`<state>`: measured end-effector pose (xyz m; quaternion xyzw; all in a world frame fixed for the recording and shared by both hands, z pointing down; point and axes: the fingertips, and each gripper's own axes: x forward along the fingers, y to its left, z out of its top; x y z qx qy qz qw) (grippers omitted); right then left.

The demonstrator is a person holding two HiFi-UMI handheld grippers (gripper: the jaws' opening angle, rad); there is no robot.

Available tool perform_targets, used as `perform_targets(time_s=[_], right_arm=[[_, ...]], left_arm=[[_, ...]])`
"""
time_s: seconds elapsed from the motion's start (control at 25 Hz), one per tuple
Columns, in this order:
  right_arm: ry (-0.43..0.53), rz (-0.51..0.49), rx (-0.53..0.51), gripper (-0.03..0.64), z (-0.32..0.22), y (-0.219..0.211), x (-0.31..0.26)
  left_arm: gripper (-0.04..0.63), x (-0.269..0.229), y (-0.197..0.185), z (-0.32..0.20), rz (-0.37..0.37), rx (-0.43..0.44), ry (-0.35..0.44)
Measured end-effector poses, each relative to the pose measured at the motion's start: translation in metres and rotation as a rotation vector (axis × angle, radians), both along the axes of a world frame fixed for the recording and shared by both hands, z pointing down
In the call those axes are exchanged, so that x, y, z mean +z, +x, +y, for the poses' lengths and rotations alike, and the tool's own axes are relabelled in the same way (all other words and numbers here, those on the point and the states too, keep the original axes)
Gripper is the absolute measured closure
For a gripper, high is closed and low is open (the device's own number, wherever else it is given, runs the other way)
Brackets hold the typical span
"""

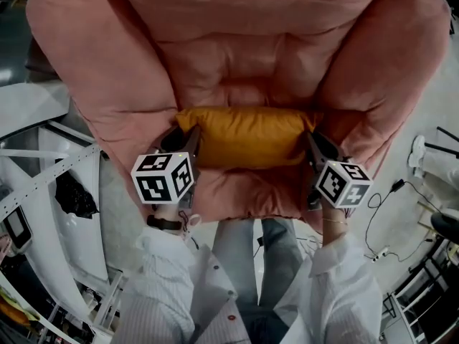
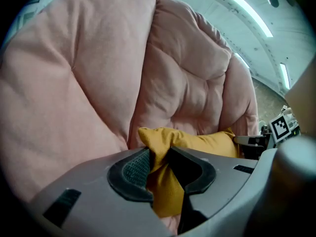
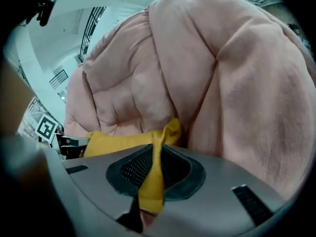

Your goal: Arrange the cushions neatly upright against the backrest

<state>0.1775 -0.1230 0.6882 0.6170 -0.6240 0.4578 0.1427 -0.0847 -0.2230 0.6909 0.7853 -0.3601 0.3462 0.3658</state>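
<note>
**Cushion gripped at both ends; placement not complete**

Progress: One yellow cushion (image 1: 247, 136) is seen in the pink chair (image 1: 107, 70). It lies crosswise over the seat (image 1: 244, 192), at the foot of the backrest (image 1: 251, 49) and between the two padded arms. No second cushion is visible in any view. Whether the cushion stands upright or merely rests on its long edge cannot be settled from the steep head view. Because both ends are held, the placement is judged unfinished. The cushion has yet to be set against the backrest, released and checked for a straight stand.

Jaws: The left gripper (image 2: 160, 167) is closed to a narrow gap on the cushion's left corner, with a thick fold of yellow fabric pinched between its pads. The right gripper (image 3: 154, 169) is closed tighter on the right corner, where only a thin flap of the same fabric is clamped. Nothing else is touched by either pair of jaws.
</note>
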Motion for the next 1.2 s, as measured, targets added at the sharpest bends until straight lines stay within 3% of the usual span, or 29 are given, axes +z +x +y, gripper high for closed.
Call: perform_targets(time_s=[0.24,0.68,0.96,1.2], right_arm=[[-0.009,0.018,-0.014,0.577,-0.004,0.0,0.005],[-0.015,0.083,-0.039,0.548,0.003,0.0,-0.023],[0.049,0.015,-0.07,0.545,0.01,-0.013,-0.079],[0.163,-0.018,-0.169,0.545,0.004,-0.036,-0.152]], left_arm=[[0.476,0.002,-0.001,-0.001,0.017,-0.037,-0.027],[0.456,-0.027,-0.02,0.007,0.022,-0.083,0.031],[0.457,-0.083,-0.015,0.024,0.046,-0.092,0.106],[0.475,-0.155,-0.003,0.037,0.14,-0.148,0.191]])
